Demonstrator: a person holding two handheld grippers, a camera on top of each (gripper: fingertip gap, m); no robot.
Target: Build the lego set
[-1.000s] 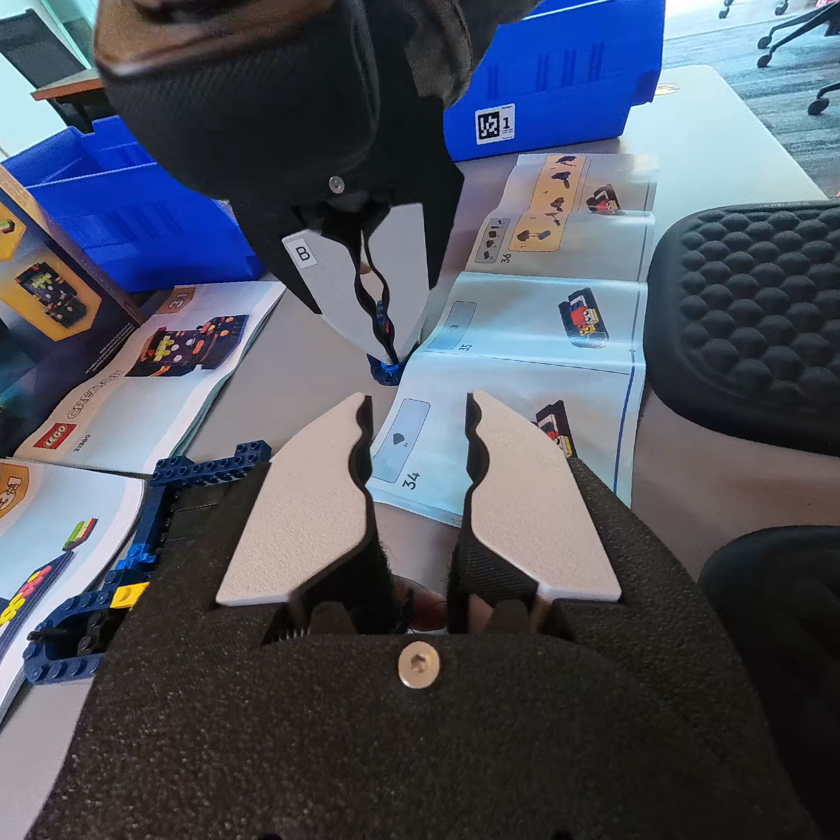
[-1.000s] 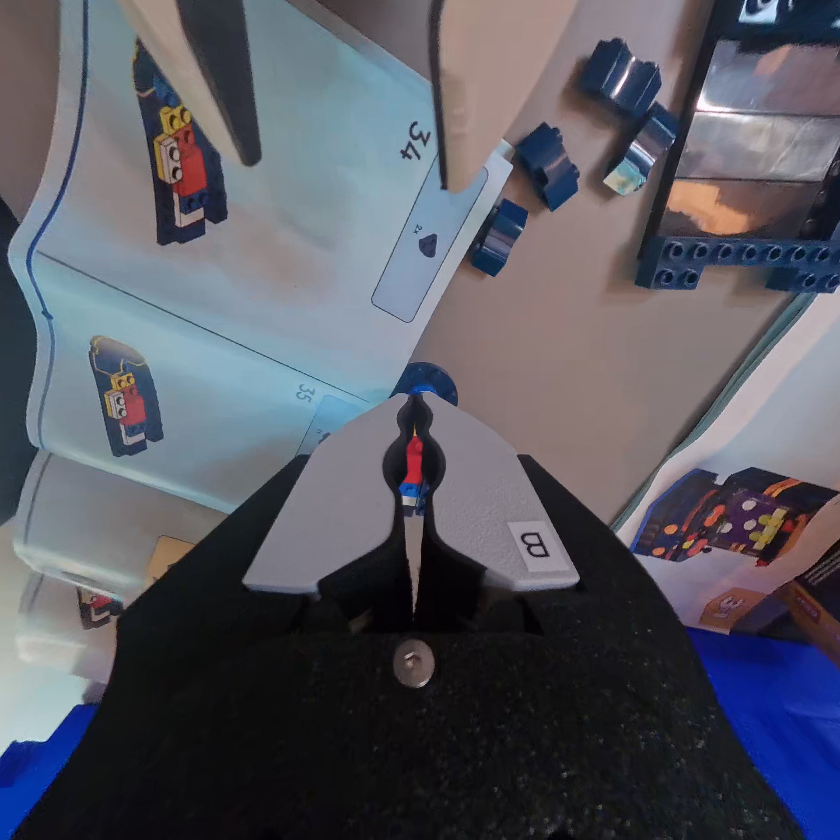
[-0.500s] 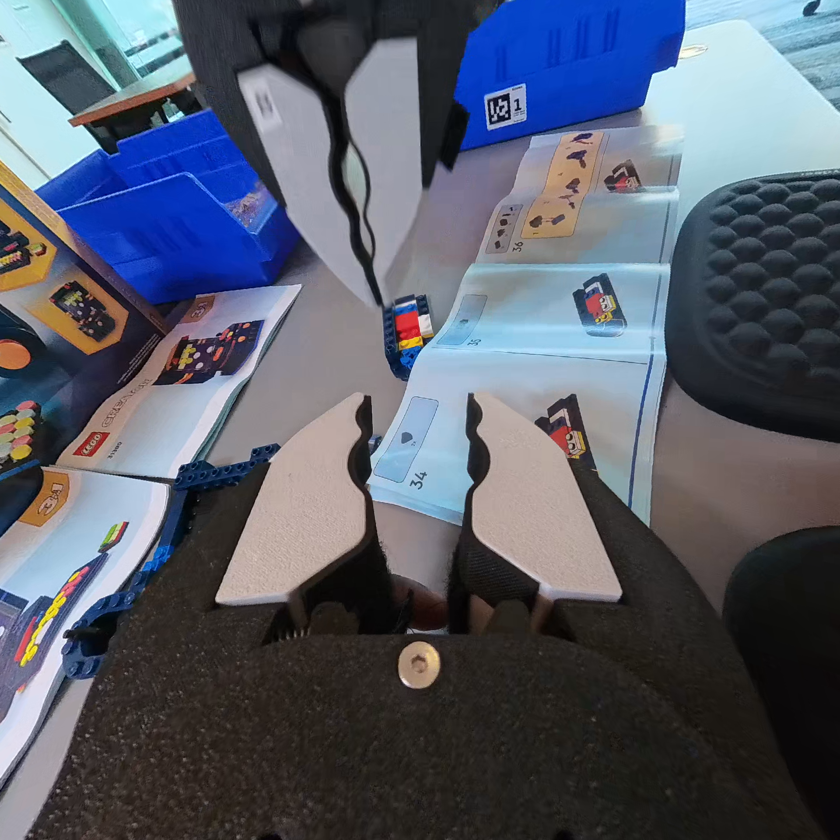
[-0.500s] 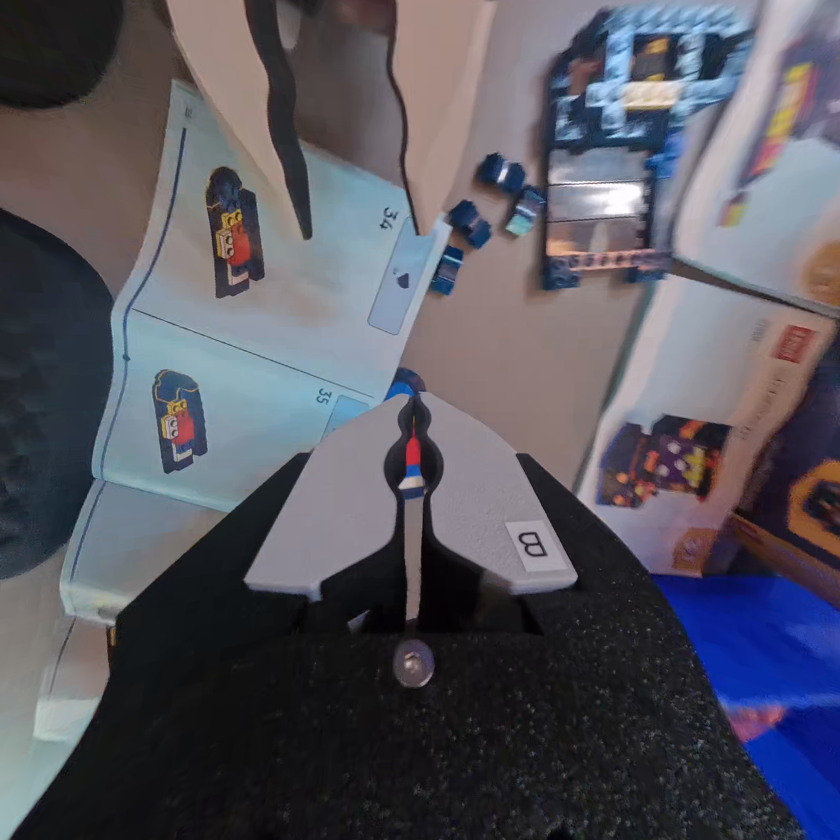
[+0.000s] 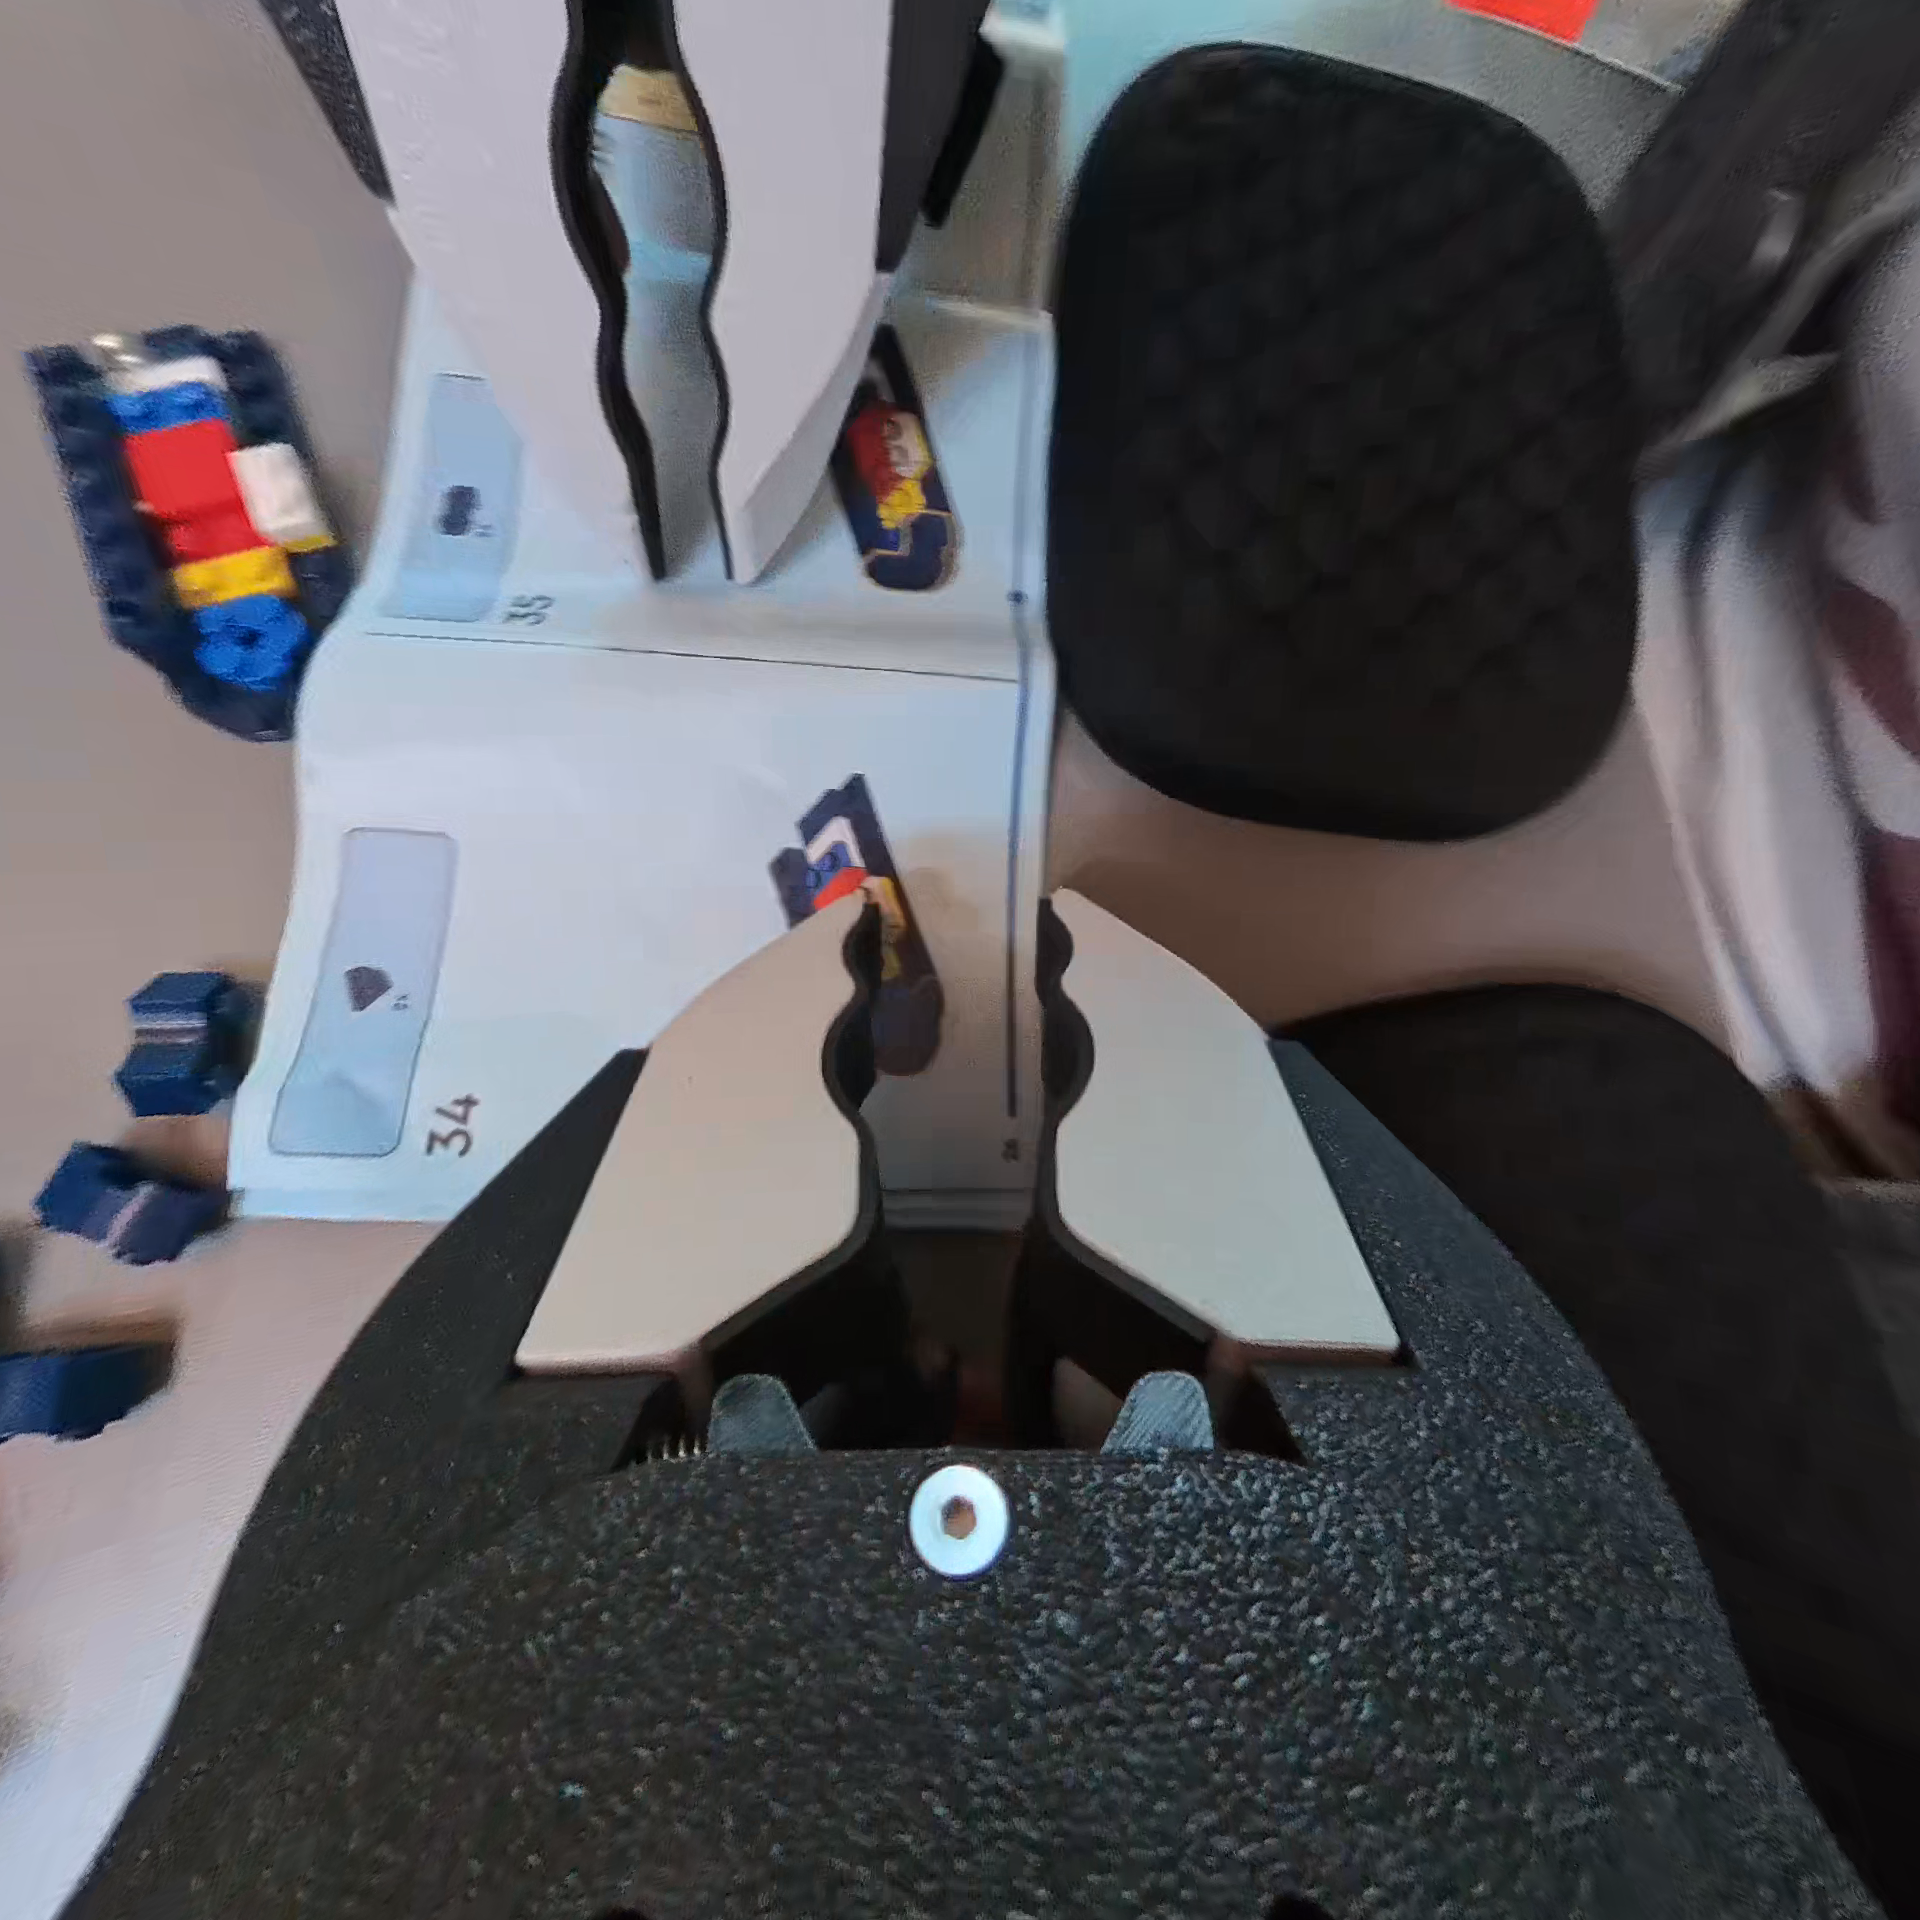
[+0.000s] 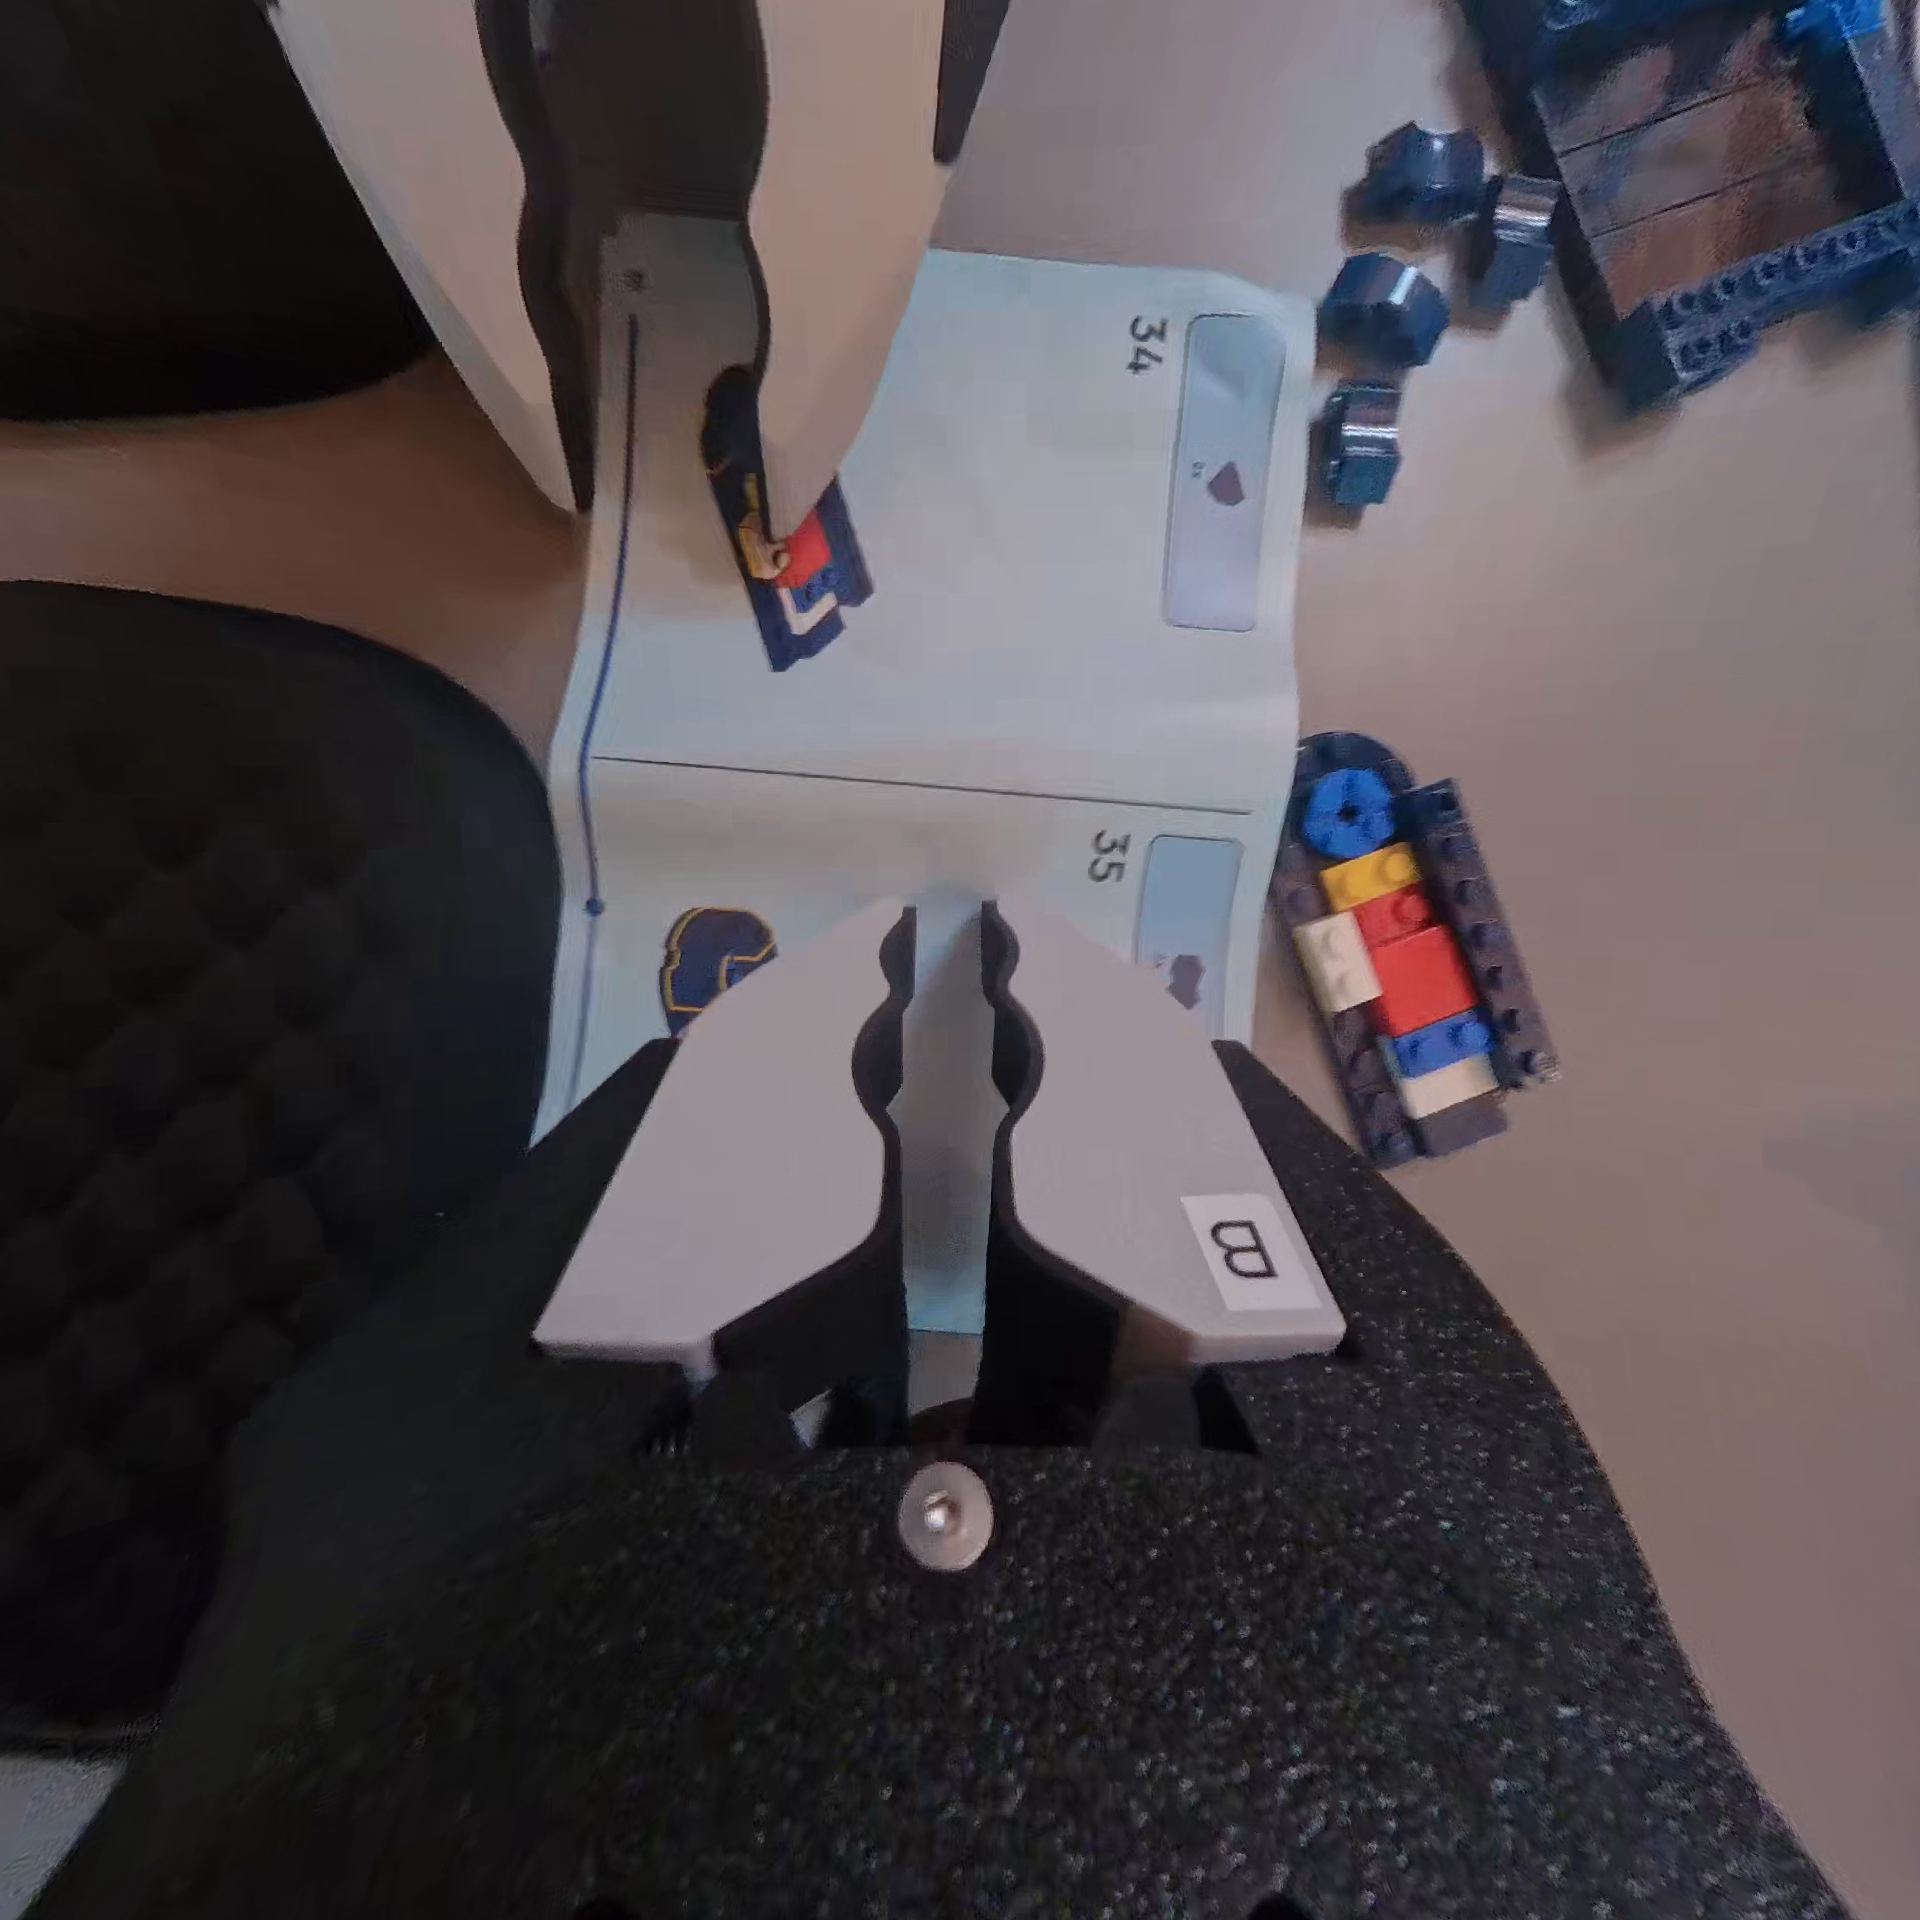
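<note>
A small brick assembly (image 6: pixel 1403 966) with a dark blue base and red, yellow, white and blue bricks lies on the table beside an open instruction booklet (image 6: pixel 987 675). My right gripper (image 6: pixel 945 920) hangs over the booklet just left of the assembly, open, with nothing between its pads. In the left wrist view the assembly (image 5: pixel 197 520) lies at the far left, with the right gripper (image 5: pixel 701 566) at the top. My left gripper (image 5: pixel 956 914) is open and empty over the booklet's (image 5: pixel 623 810) right edge. It also shows in the right wrist view (image 6: pixel 686 509).
A black dimpled pad (image 5: pixel 1340 436) lies right of the booklet. Several loose dark blue pieces (image 6: pixel 1382 301) and a dark blue brick frame (image 6: pixel 1745 208) lie on the tan table. A person's clothing (image 5: pixel 1818 623) is at the right edge. My hands' fingertips stand some 8 cm from each other.
My right gripper was shut on the brick assembly. It has opened, and the assembly now lies on the table beside the booklet. Both grippers moved over the booklet. The left jaws narrowed a little.
</note>
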